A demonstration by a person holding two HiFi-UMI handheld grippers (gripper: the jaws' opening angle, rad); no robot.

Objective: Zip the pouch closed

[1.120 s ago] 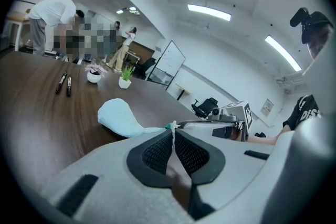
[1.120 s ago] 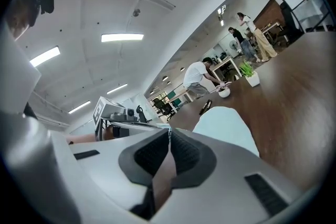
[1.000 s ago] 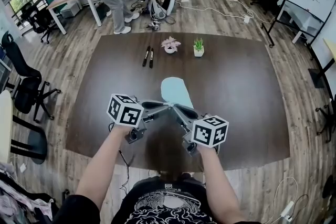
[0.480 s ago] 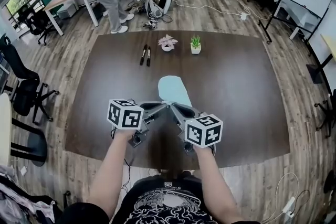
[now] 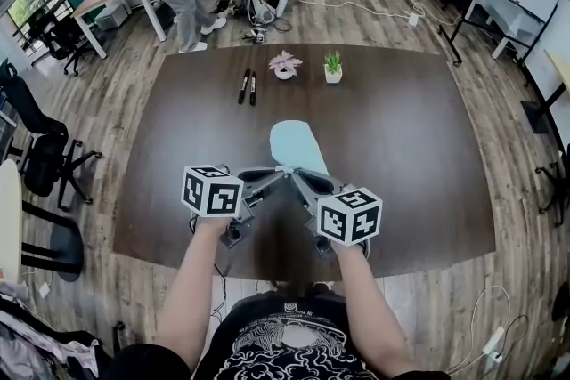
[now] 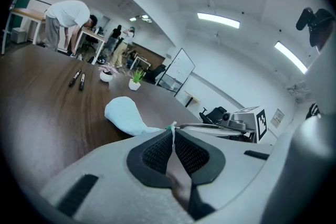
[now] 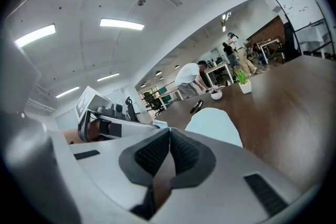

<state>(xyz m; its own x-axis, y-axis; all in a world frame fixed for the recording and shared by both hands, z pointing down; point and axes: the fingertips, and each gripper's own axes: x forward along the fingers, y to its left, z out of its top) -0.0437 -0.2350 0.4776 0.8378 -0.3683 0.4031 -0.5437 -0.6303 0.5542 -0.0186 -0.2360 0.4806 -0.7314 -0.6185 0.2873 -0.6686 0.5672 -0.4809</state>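
Hardly anything has moved since a second ago: both grippers hold the same spot, tips together at the near end of the pouch (image 5: 297,147), and the pouch lies where it did. It is a pale blue, rounded pouch resting flat on the dark brown table (image 5: 401,129), around the middle of the tabletop, its long side running away from the person. The left gripper (image 6: 172,131) has its jaws pressed together on a thin, pale green-white tab (image 6: 171,125) at that near end. The right gripper (image 7: 169,134) comes in from the other side with its jaws also pressed together, tips right at the pouch's corner; whether they pinch any fabric cannot be made out. Farther along the table lie two black markers (image 5: 248,87) side by side, and beyond the pouch stand a small pink potted plant (image 5: 285,65) and a green potted plant (image 5: 333,67), both well apart from it.
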